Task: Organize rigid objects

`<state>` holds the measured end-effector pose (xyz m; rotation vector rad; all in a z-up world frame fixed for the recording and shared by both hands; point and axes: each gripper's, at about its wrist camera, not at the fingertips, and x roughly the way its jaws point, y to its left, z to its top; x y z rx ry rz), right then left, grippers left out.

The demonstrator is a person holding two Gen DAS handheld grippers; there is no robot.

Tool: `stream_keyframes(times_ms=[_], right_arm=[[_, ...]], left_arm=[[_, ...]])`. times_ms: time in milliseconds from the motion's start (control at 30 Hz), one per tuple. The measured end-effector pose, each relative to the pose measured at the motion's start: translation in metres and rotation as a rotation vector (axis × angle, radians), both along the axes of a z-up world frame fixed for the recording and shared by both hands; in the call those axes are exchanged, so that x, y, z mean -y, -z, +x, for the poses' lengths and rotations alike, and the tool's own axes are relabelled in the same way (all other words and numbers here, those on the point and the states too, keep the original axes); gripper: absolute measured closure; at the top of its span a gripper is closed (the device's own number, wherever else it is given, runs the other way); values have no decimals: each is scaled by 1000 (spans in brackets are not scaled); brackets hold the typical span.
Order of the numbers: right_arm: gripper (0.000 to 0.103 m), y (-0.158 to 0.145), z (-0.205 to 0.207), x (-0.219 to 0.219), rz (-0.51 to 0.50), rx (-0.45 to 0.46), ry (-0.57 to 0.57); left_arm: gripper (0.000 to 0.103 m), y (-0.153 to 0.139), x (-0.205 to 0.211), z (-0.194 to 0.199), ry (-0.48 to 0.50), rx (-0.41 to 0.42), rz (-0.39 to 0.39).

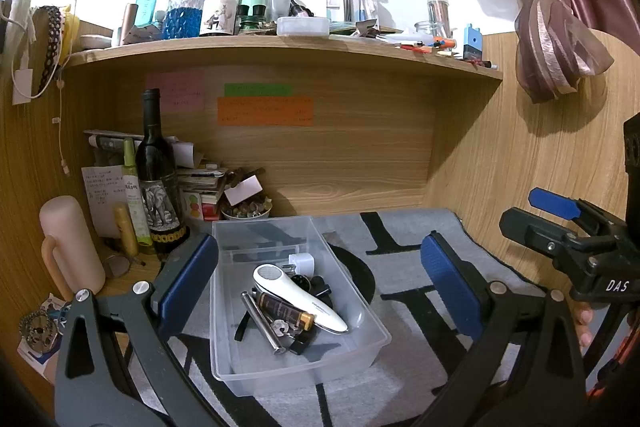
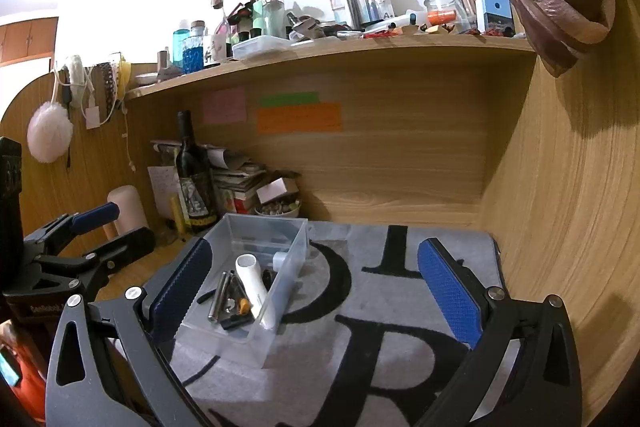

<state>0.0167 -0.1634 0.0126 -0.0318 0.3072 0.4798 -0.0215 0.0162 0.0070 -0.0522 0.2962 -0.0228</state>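
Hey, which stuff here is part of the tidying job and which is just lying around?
Job:
clear bin
white handheld device
metal cylinder
white plug adapter
left gripper, open
right gripper, open

Lying about:
wine bottle
pink mug
sticky notes
shelf bottles

Clear plastic bin point(image 1: 360, 291), rectangular, open-topped, upright. Inside, a jumbled pile: white handheld device point(image 1: 298, 297) lying diagonally on top; beside it, left, silver metal cylinder point(image 1: 262, 321); between them, brown tube with orange end point(image 1: 286, 311); toward the bin's far end, small white plug adapter point(image 1: 300, 263); underneath, small black pieces point(image 1: 316, 287).
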Motion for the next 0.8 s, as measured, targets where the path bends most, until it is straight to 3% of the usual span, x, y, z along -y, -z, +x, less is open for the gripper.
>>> stream_keyframes(times_ms=[800], right_arm=[[0, -2, -7, -1, -7, 20, 0]], left_arm=[[0, 1, -2, -3, 17, 0, -24]])
